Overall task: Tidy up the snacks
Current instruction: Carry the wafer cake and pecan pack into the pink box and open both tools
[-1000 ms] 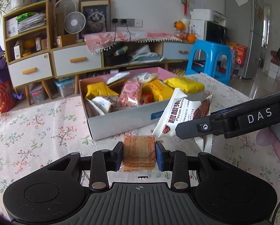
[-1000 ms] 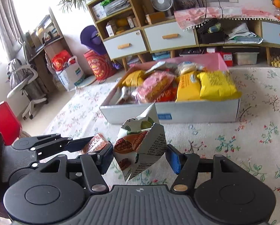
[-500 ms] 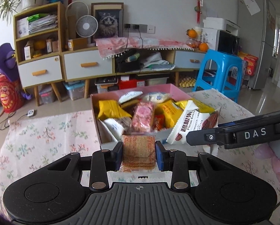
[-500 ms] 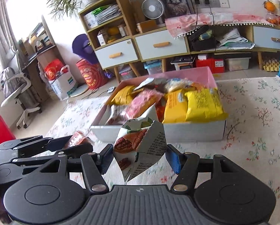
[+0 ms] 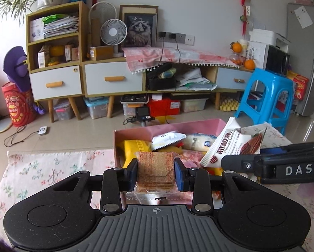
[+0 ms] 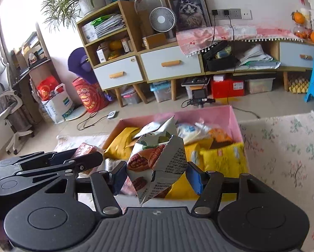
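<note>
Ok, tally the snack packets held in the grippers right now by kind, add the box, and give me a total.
Brown cracker packet, clamped in the left gripper: 1
White pecan packet, clamped in the right gripper: 1
Pink box of snacks: 1
Total: 3

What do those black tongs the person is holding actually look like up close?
Both are matte black plastic. Each left tongs and right tongs body has a ribbed grey centre flanked by two round discs, silver pivot screws, and blue pads on the fingertips. White letters "DAS" mark the right one's side. No cables or sleeves show.
</note>
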Demonstrator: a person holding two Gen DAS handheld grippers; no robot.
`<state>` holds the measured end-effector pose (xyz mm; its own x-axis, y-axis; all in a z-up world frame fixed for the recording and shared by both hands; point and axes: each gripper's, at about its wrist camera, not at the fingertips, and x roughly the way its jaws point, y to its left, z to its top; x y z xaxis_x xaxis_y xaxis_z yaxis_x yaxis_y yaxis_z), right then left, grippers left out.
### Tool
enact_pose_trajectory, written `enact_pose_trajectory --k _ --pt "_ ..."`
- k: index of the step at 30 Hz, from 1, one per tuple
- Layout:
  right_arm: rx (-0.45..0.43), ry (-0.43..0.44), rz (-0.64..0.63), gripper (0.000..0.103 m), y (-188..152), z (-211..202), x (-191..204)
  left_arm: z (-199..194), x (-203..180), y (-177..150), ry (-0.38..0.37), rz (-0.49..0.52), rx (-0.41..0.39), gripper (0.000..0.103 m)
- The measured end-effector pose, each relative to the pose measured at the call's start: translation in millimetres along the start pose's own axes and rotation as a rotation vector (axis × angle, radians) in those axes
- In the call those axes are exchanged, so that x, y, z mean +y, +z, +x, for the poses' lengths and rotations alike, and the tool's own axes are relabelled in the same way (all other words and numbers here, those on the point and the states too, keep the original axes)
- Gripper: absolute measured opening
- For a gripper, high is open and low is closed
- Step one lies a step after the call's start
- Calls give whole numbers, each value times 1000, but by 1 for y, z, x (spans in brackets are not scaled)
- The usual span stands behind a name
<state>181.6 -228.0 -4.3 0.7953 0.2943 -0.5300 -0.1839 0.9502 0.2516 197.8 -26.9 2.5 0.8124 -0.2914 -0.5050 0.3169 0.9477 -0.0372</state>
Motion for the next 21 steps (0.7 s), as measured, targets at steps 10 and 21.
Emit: enact_pose_trajectory --k 10,21 --pt "-34 -54 5 52 17 19 -7 27 -5 8 34 9 -1 32" --pt "-45 -106 35 73 30 30 -18 34 -4 6 49 -11 29 51"
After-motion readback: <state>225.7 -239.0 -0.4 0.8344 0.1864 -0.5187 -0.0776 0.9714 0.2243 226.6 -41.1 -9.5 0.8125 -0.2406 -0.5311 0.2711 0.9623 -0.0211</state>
